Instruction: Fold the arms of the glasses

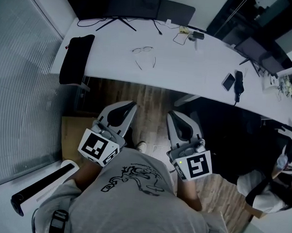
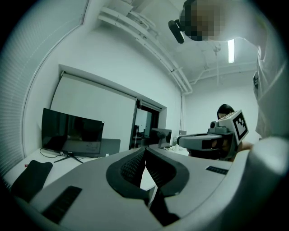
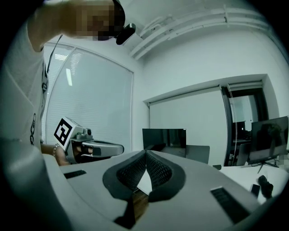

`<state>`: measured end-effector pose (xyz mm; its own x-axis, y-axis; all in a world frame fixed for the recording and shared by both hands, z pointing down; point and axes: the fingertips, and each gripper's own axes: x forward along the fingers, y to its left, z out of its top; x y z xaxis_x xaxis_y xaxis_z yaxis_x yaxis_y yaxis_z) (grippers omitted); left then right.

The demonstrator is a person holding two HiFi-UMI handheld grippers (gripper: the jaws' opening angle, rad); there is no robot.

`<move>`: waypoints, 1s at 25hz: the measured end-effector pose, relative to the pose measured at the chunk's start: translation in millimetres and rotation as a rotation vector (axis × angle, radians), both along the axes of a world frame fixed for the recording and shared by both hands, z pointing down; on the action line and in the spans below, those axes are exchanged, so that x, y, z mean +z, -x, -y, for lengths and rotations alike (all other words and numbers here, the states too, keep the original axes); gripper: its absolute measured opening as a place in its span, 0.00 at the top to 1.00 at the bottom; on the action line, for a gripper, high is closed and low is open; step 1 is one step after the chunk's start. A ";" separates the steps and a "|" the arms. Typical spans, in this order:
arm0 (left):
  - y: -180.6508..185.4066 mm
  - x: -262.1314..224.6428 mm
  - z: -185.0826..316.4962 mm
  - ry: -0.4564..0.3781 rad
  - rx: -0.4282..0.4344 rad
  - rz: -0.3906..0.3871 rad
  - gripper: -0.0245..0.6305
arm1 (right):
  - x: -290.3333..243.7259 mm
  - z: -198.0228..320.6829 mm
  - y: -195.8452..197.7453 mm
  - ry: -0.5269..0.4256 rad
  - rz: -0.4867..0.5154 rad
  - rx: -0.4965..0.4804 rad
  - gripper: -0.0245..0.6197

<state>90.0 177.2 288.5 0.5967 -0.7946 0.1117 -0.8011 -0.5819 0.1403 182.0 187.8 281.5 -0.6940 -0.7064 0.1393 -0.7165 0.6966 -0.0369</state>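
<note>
A pair of thin-rimmed glasses (image 1: 142,50) lies on the white table (image 1: 196,67) with both arms spread open toward me. My left gripper (image 1: 132,104) and right gripper (image 1: 171,113) hang side by side over the wooden floor, well short of the table's near edge. Both are shut, with nothing between the jaws. In the left gripper view the pads meet at the tips of the left gripper (image 2: 145,149), and the right gripper (image 2: 212,140) shows beside it. In the right gripper view the right gripper (image 3: 145,153) is likewise shut and the left gripper (image 3: 92,147) is at the left. Neither gripper view shows the glasses.
A black pouch (image 1: 76,57) lies on the table's left end and a monitor (image 1: 117,3) stands behind the glasses. A phone (image 1: 228,81) and a black handset (image 1: 238,84) lie to the right. A white bar-shaped device (image 1: 41,184) sits on the floor at left; a seated person (image 1: 271,189) is at right.
</note>
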 end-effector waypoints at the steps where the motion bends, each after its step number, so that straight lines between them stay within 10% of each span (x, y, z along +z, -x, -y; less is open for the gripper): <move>1: 3.5 -1.6 10.0 -0.001 0.003 -0.004 0.93 | -1.5 9.6 3.7 -0.002 -0.004 0.002 0.95; 25: 119.6 -3.8 230.4 -0.005 0.068 -0.020 0.93 | -5.9 232.9 133.9 -0.007 -0.048 0.026 0.95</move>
<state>-29.6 -53.2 284.7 0.6513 -0.7528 0.0953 -0.7569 -0.6356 0.1522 48.1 -45.1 275.6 -0.6680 -0.7251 0.1670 -0.7351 0.6779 0.0031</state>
